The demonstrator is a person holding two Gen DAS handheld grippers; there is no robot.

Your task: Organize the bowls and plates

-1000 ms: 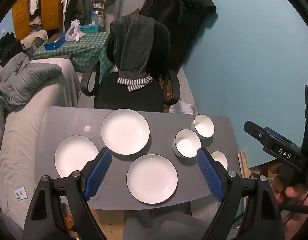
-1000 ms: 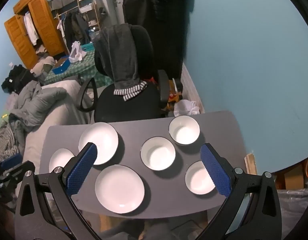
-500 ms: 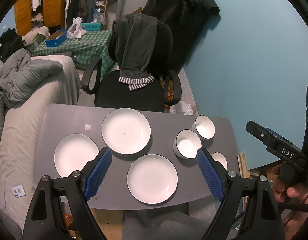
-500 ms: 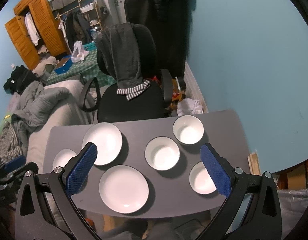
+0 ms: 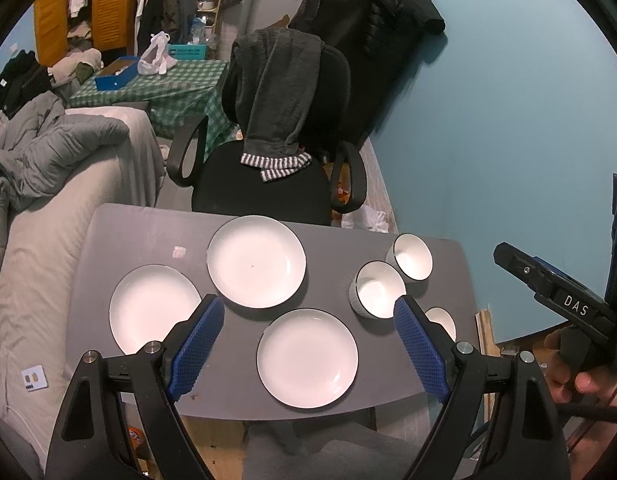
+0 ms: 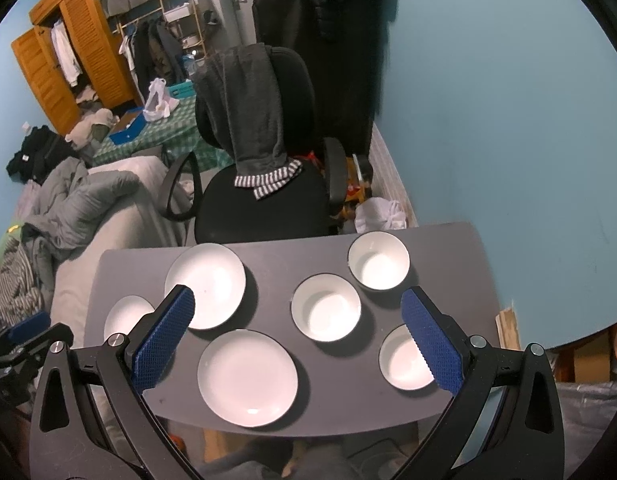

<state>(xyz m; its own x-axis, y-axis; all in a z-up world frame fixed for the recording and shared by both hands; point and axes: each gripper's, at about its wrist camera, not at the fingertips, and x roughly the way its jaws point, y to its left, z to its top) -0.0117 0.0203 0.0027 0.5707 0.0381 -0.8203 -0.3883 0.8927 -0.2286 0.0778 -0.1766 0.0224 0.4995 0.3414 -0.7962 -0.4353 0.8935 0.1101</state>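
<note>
Left gripper (image 5: 306, 338) and right gripper (image 6: 296, 336) both hover above the grey rectangular table (image 6: 268, 256), blue-padded jaws spread wide, holding nothing. Three flat white round plates (image 5: 307, 357) lie on the table's left and centre; three white round bowls (image 6: 325, 307) stand on its right, all separate, none stacked. A black office chair (image 6: 264, 200) stands behind the table.

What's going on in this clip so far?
A person holds two grippers above a grey table. Both the left gripper and right gripper are open and empty. Three plates lie on the left and three bowls on the right, all separate; nothing is stacked yet.
</note>
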